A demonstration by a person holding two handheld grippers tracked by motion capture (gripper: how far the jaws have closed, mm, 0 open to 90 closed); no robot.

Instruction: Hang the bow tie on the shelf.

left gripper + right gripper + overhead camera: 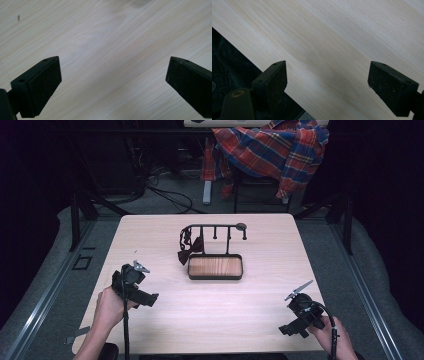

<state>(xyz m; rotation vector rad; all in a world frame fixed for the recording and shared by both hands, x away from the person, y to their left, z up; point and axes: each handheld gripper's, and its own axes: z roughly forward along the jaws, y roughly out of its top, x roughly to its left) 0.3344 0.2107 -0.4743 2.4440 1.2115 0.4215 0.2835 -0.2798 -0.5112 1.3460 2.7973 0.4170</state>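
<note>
pale wood grain covers the table (210,305), and on it, toward the far middle, stands a black stand (216,251) with a wooden tray base and a top bar with pegs. a dark bow tie (190,249) hangs from the left end of that bar, its lower part resting beside the tray's left edge. the left gripper (134,287) is held in the person's left hand (111,307) over the near left part of the table, well apart from the stand. in the left gripper view its jaws stand wide apart with bare wood between them, holding nothing. the right gripper (300,316) sits in the right hand (330,335) near the table's near right corner, also well apart from the stand. in the right gripper view its jaws are spread wide over the table edge, empty, with dark fabric (229,72) showing past the edge.
</note>
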